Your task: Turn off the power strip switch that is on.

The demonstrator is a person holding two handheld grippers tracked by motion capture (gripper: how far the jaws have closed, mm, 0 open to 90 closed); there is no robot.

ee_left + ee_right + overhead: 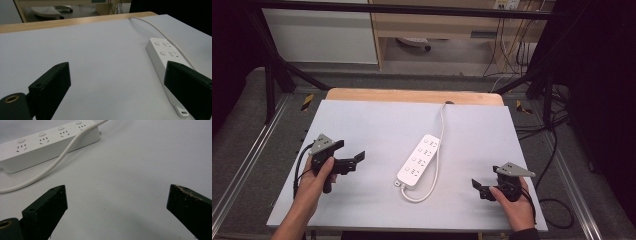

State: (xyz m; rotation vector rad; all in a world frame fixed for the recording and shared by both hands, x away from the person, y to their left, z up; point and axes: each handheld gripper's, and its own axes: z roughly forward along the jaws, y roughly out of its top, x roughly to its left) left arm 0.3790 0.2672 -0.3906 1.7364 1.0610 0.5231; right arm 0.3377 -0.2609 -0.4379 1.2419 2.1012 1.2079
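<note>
- The left gripper (353,161) sits low over the white table (362,125), held in the left hand (319,172); its jaws stand wide apart with nothing between them.
- The right gripper (478,187), in the right hand (517,200), is near the table's right front corner, jaws likewise spread wide and empty.
- Between the two, well apart from each, lies a white power strip (418,160), angled toward the far right.
- Its white cable (439,135) loops at the near end and runs along the strip's right side to the far wooden edge (412,96).
</note>
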